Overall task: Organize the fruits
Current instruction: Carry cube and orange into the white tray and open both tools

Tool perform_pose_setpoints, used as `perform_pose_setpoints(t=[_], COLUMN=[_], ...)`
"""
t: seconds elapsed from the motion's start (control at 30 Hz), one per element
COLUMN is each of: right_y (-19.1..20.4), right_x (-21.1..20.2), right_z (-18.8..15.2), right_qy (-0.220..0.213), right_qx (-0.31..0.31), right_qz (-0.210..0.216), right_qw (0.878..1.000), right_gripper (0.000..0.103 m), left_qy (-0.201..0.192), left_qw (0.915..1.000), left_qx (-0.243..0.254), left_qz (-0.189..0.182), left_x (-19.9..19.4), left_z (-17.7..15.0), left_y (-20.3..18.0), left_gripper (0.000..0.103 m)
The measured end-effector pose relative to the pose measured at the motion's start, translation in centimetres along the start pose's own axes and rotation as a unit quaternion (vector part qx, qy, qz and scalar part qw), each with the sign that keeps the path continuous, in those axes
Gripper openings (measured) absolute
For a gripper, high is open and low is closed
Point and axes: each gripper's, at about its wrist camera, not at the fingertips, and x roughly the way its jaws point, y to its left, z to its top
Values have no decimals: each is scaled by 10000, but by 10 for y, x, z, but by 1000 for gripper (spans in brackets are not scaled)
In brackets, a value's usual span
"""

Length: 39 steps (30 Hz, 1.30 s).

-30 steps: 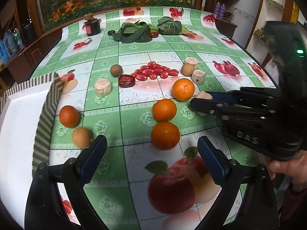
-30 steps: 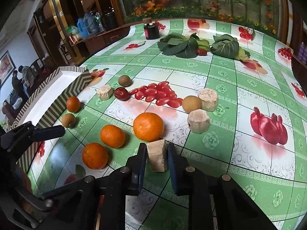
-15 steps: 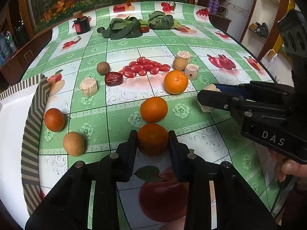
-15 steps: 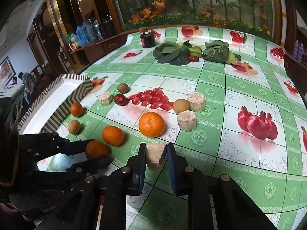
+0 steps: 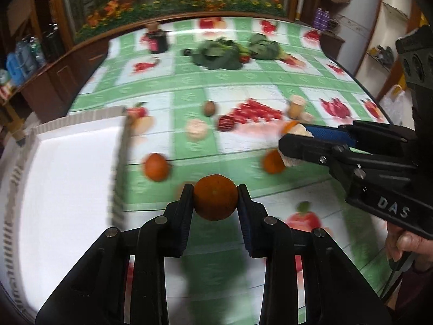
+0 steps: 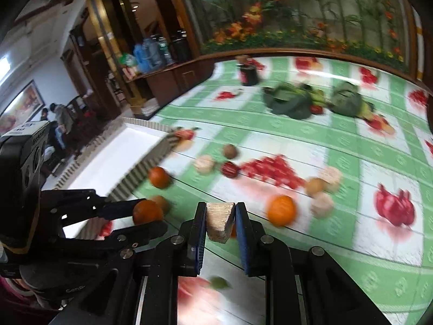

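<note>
Left gripper (image 5: 215,201) is clamping an orange (image 5: 215,197) clear of the worktop (image 5: 243,86); right gripper (image 6: 219,223) is pinching a pale wedge-shaped chunk (image 6: 219,221). The white tray (image 5: 67,176) is lying left of both. Risk: the round orange is rolling out under fast swinging, judging by blur. Versus half a second ago, both loads are being carried higher and trayward.

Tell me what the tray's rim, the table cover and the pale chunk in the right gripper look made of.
Tray rim: probably corrugated card or ridged foam; striped ribbing shows.
Table cover: glossy printed plastic or oilcloth; it reflects light.
Pale chunk in the right gripper: matte, fibrous and tan, perhaps cut cane or wood; unclear.
</note>
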Motion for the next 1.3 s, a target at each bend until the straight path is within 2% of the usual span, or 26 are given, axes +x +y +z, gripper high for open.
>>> perform_pose_setpoints(t=[0.2, 0.37, 0.6, 0.77, 1.13, 1.3], right_y=[43, 76, 117, 132, 135, 129], right_x=[30, 60, 93, 117, 169, 176], right_z=[24, 42, 64, 77, 82, 81], right_qy=[79, 195, 356, 462, 793, 870], right_qx=[-254, -458, -856, -1069, -1158, -1023], right_qz=[486, 872, 1068, 1055, 953, 934], right_qw=[9985, 9949, 9900, 9876, 9855, 9865], right_gripper=[20, 20, 20, 20, 20, 21], left_qy=[-2, 97, 262, 304, 482, 435], left_qw=[9985, 9949, 9881, 9847, 9789, 9788], left_qx=[-325, -781, -1287, -1489, -1729, -1845], left_qz=[440, 624, 797, 855, 975, 771], left_x=[-9, -6, 8, 19, 36, 37], left_z=[4, 4, 6, 8, 7, 3], left_y=[55, 104, 154, 173, 191, 195], left_gripper=[31, 31, 31, 31, 31, 32])
